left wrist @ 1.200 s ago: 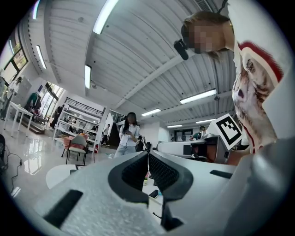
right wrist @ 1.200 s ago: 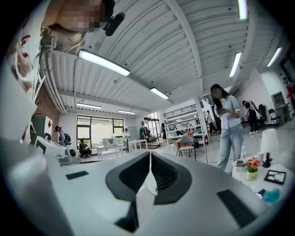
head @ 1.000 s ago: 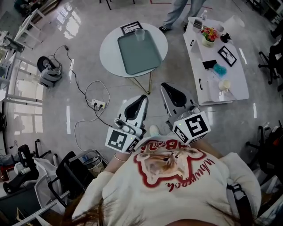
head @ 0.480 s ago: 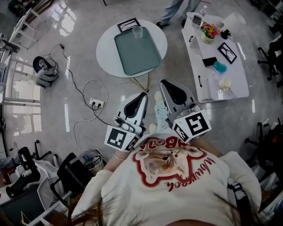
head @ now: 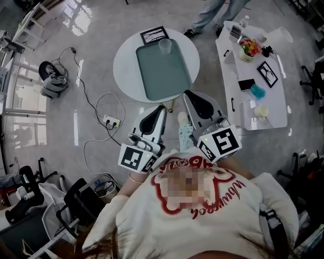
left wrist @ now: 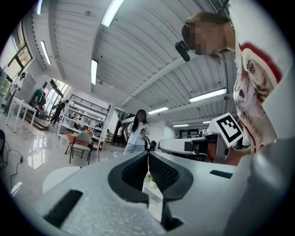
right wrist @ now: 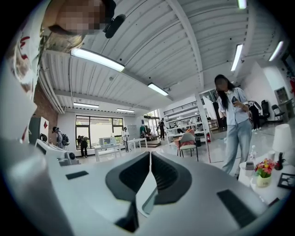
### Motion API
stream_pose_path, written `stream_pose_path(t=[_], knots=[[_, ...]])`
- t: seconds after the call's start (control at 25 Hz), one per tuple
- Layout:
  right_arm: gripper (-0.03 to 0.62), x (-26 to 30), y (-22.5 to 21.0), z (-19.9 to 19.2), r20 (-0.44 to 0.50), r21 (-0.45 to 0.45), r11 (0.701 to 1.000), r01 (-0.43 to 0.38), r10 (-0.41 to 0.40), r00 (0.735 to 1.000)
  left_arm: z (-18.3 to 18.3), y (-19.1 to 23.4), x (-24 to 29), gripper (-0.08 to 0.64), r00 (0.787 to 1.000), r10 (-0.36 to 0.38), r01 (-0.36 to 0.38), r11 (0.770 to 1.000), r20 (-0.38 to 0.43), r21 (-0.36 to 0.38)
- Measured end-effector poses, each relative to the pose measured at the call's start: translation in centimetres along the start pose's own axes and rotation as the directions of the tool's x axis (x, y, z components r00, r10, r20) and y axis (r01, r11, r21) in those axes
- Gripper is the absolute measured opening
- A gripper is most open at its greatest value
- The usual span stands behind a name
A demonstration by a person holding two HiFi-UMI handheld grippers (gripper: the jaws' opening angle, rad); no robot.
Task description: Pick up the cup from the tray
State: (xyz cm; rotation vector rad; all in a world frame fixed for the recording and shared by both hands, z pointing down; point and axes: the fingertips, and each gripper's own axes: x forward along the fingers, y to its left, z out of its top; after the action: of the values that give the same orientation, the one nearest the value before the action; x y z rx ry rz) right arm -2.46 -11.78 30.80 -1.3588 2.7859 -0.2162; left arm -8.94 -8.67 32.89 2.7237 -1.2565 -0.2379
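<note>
one clear plastic cup [head: 164,45] stands upright at the far end of one grey-green rectangular tray [head: 164,76], which lies on one round white desk [head: 126,66]. one black-framed card [head: 154,35] lies just beyond the tray on the same desk. a second, long white desk [head: 238,109] stands to the right, carrying a small pot of flowers [head: 247,49], a black phone [head: 246,84] and other small items too small to name. on the floor to the left lies one white power strip [head: 110,120] with a black cable.

there are two grippers, both held level and well short of the round desk, so the cup is well apart from them. the left gripper [head: 161,111] [left wrist: 148,156] has its jaws together, black pads meeting at the tips, with nothing held between them. the right gripper [head: 188,98] [right wrist: 150,156] also has its jaws closed tip to tip and holds nothing.

in the gripper views the grey gripper bodies fill the lower half, and neither cup nor tray can be made out there. one standing person [head: 212,15] [right wrist: 233,124] is cut off at the top of the head view, only the legs showing.
</note>
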Motion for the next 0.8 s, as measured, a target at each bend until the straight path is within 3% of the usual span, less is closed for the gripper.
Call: stream_pose_path(t=[0.52,0.8], knots=[[0.031,11.5,-8.6,2.7,-0.016,-0.016,0.995,-0.097,0.096,0.995,1.6,9.1,11.1,0.015,0.996,0.087,-0.087,0.996,0.037,0.017],[0.031,15.5,-10.1,2.4,-0.039,-0.014,0.985,-0.172,0.171,0.985,1.7,11.8,14.4,0.015,0.991,0.126,-0.127,0.992,0.043,0.012]])
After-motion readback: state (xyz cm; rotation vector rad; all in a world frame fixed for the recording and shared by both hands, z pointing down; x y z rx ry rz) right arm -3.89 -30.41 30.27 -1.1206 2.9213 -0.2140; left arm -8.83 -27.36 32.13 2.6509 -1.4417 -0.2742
